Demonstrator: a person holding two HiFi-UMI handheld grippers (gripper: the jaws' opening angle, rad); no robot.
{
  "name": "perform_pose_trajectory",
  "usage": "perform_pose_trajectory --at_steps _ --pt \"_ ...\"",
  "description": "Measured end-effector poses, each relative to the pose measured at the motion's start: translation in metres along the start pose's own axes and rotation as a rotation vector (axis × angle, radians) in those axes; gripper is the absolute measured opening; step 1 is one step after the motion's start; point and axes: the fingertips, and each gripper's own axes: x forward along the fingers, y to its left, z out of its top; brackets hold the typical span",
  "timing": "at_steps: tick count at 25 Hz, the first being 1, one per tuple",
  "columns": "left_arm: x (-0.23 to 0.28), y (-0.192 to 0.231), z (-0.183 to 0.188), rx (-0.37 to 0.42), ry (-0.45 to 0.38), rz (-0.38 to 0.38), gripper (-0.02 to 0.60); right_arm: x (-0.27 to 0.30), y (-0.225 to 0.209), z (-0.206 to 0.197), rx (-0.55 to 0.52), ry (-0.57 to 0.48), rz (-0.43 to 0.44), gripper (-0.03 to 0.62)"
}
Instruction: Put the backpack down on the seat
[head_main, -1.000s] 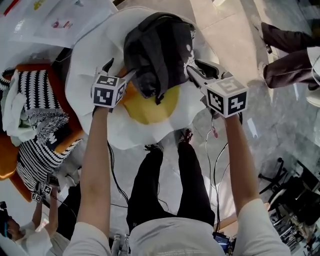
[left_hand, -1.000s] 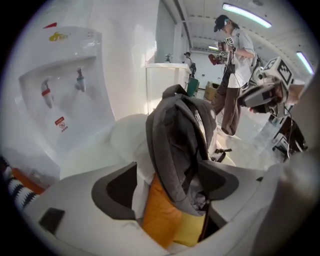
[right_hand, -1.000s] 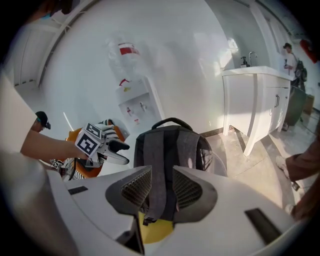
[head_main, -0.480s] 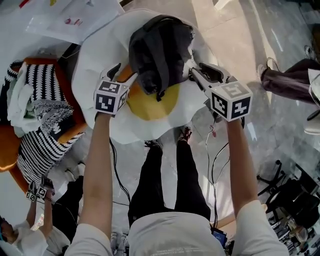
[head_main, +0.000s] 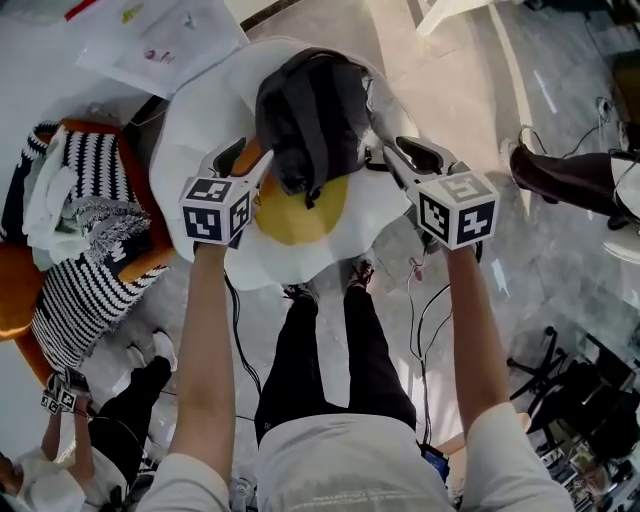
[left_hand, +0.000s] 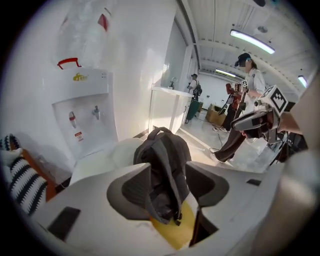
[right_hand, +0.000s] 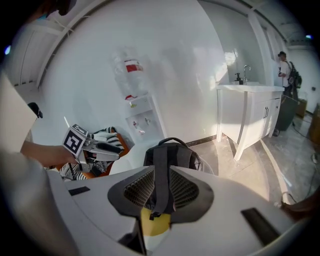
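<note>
Head view, nearest first: what is different about the two grippers?
— Both have come up and back toward the person, away from the seat (head_main: 195, 110). The left gripper (head_main: 243, 160) hangs over the seat's near left edge and the right gripper (head_main: 400, 158) is just off its near right edge. Neither touches the backpack (head_main: 310, 110).

Are the jaws on anything?
— No. In each gripper view the jaws stand partly apart with nothing between the pads. The backpack shows through the gap, farther off on the seat. Both pairs have just been closing, on nothing.

And the backpack itself?
— It sits on the far half of the seat, behind the yellow middle (head_main: 300, 215). It is slumped but upright, with its top handle up and a strap trailing toward the yellow. It keeps the same pose as the grippers leave.

What does that mean for the job?
— I judge it done, since the backpack rests on the seat unsupported. The one risk is the pack tipping forward, though it looks settled.

Anything beyond?
— Left of the seat, a striped blanket (head_main: 80, 200) lies on an orange chair (head_main: 15, 310). Behind the seat, a water dispenser (left_hand: 82, 115) stands at the wall.
</note>
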Motion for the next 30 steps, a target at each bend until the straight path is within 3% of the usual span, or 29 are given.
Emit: perform_pose_trajectory --at_steps 9,11,13,18,28,30 --pt "-0.054 -0.036 0.02 0.034 -0.038 0.007 0.198 -0.048 0.028 0.016 -0.002 -0.02 0.024 0.081" --pt "-0.065 -0.043 0.024 0.041 -0.043 0.009 0.198 -0.057 0.033 0.019 -0.009 -0.023 0.013 0.08" --pt "-0.076 -0.049 0.03 0.041 -0.053 0.012 0.198 -0.068 0.035 0.023 -0.021 -0.03 -0.017 0.026" --pt "-0.107 -0.065 0.04 0.079 -0.078 0.025 0.18 -0.097 0.048 0.033 -0.024 -0.06 -0.045 0.024" --pt "-0.177 -0.097 0.068 0.1 -0.138 0.058 0.06 -0.161 0.072 0.062 -0.065 -0.109 -0.063 0.003" --pt "-0.192 -0.1 0.073 0.089 -0.156 0.077 0.003 -0.173 0.077 0.067 -0.071 -0.121 -0.059 0.003"
